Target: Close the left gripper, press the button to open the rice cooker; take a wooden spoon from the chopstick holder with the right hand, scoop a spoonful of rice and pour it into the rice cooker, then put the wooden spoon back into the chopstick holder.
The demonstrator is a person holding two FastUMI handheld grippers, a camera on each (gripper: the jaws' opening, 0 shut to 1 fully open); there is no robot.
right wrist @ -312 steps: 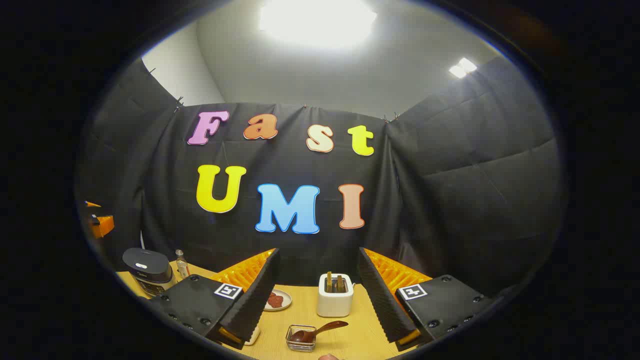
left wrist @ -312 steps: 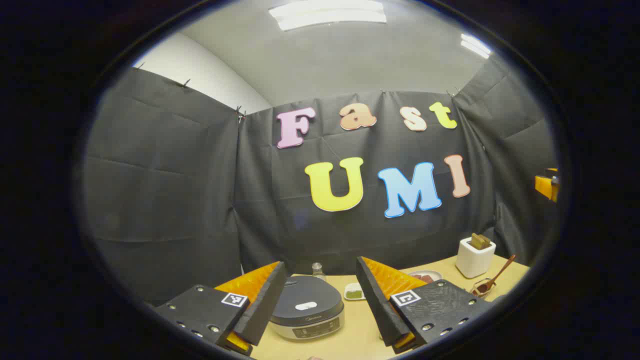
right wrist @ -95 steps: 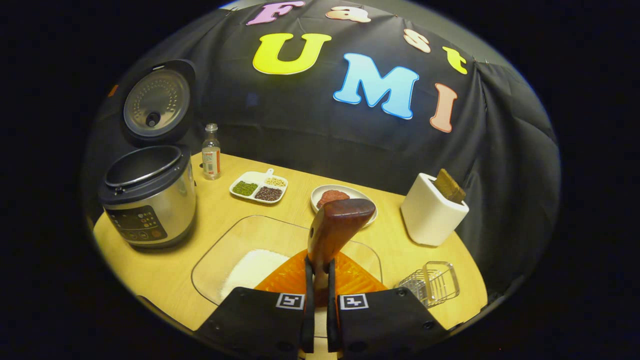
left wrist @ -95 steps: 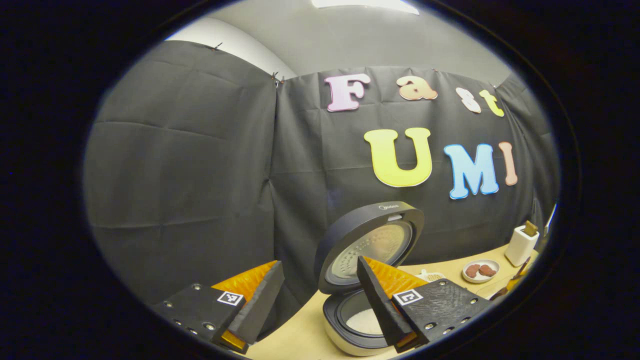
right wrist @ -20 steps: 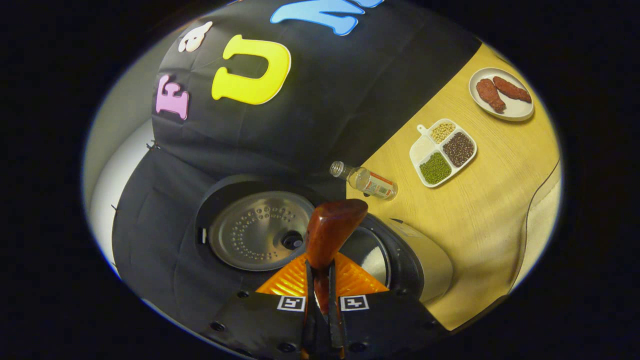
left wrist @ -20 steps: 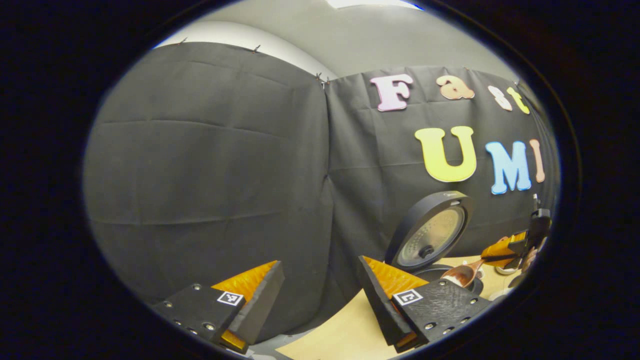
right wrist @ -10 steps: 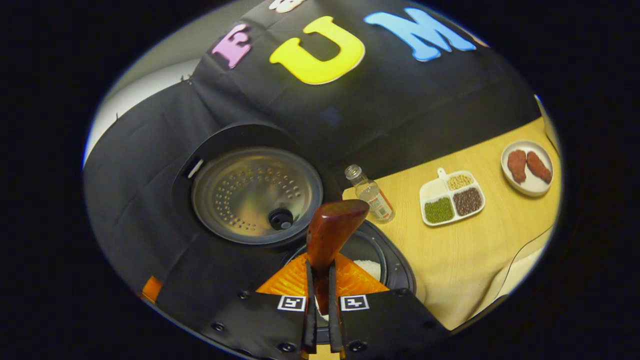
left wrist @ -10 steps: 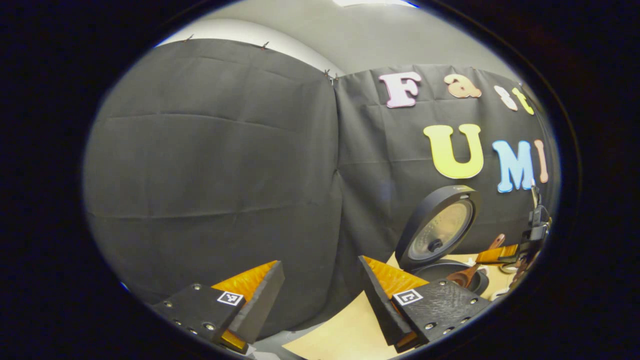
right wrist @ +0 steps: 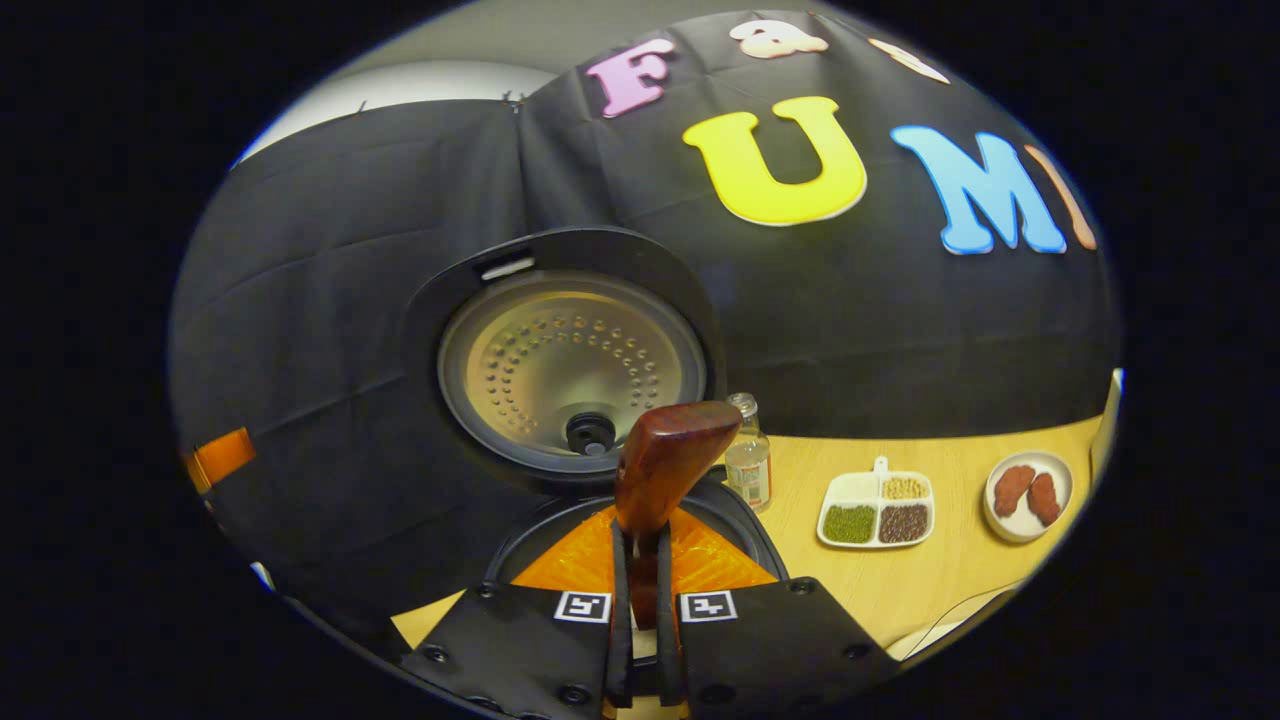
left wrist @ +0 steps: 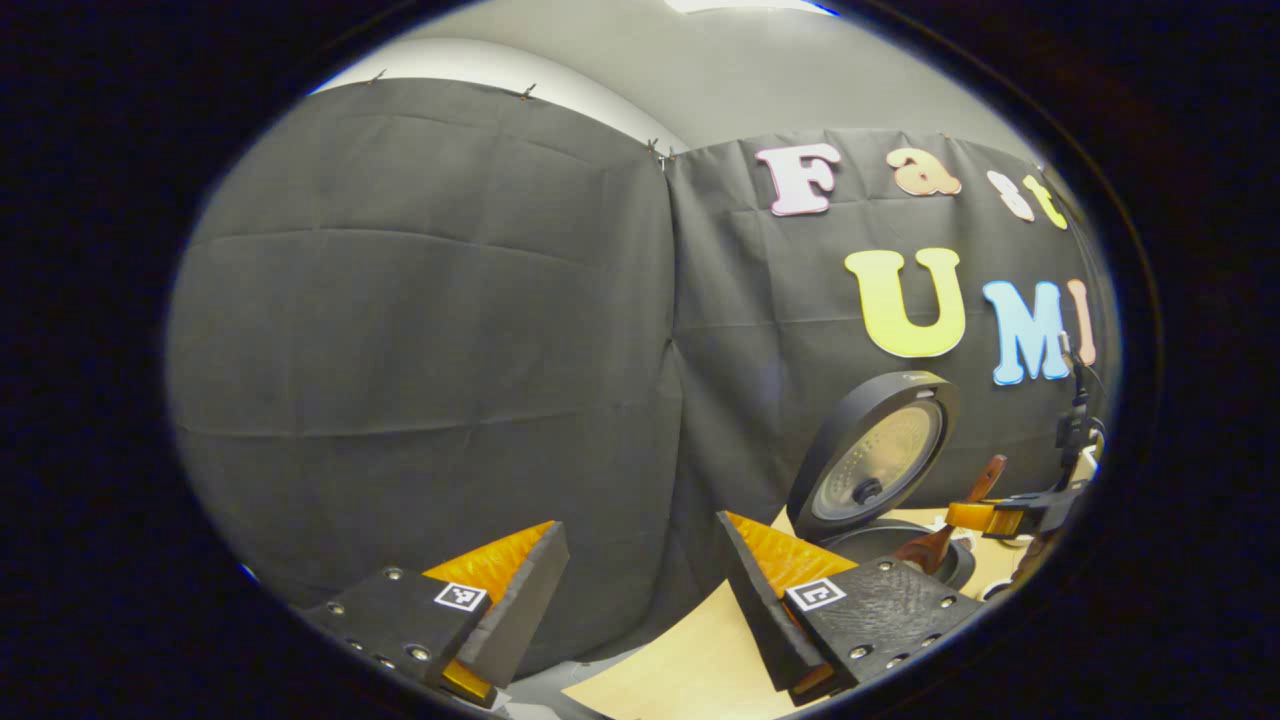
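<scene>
Right now the pale wooden surface (right wrist: pixel 950 570) carries the round dark rice cooker (right wrist: pixel 560 370), lid propped fully open so the pot mouth is clear for pouring. Over it, the right tool (right wrist: pixel 640 590) clamps the reddish-brown wooden spoon (right wrist: pixel 668 455) by its handle. The left tool (left wrist: pixel 640 590) idles off to the side, fingers apart and empty. No readable writing on the small clear bottle (right wrist: pixel 748 465).

Rice cooker (right wrist: pixel 560 400): one, lid raised. Wooden spoon (right wrist: pixel 665 460): one. Grippers: two, right gripper (right wrist: pixel 640 560) and left gripper (left wrist: pixel 640 560). Small bottle (right wrist: pixel 747 460): one. Divided dish (right wrist: pixel 877 510): one, three filled compartments. Round plate (right wrist: pixel 1030 525): one, two reddish pieces. Table (right wrist: pixel 950 580): one.
</scene>
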